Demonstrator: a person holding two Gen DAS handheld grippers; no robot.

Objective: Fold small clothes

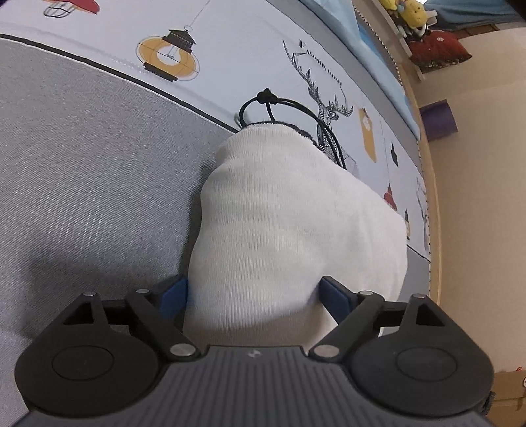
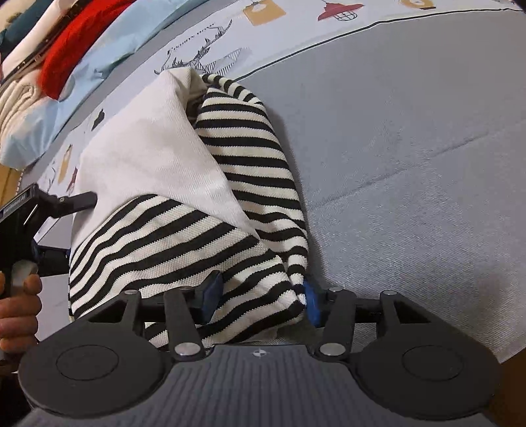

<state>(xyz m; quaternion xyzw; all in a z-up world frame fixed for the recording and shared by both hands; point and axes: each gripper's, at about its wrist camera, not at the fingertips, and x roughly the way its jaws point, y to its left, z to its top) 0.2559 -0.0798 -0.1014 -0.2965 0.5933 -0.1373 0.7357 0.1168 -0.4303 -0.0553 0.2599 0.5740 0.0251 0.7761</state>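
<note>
Striped garment [image 2: 210, 230] between parted right hand-held gripper [image 2: 261, 300] pads.

Bed cover [image 1: 82, 170]: grey weave, bordered by a pale printed sheet [image 1: 230, 56] with lanterns and a stag.
Floor [image 1: 480, 213]: beige, beside a wooden bed edge [image 1: 434, 203].
Shelf [image 1: 399, 29]: white, holding plush toys [image 1: 412, 14].
Pillow [image 2: 108, 49]: light blue.

Left wrist view: garment [image 1: 289, 230] lower edge hidden behind gripper body; black cord [image 1: 296, 108] runs under the cloth. Right wrist view: a hand [image 2: 16, 305] cut off at left edge; red fabric [image 2: 72, 42] cropped upper left.
</note>
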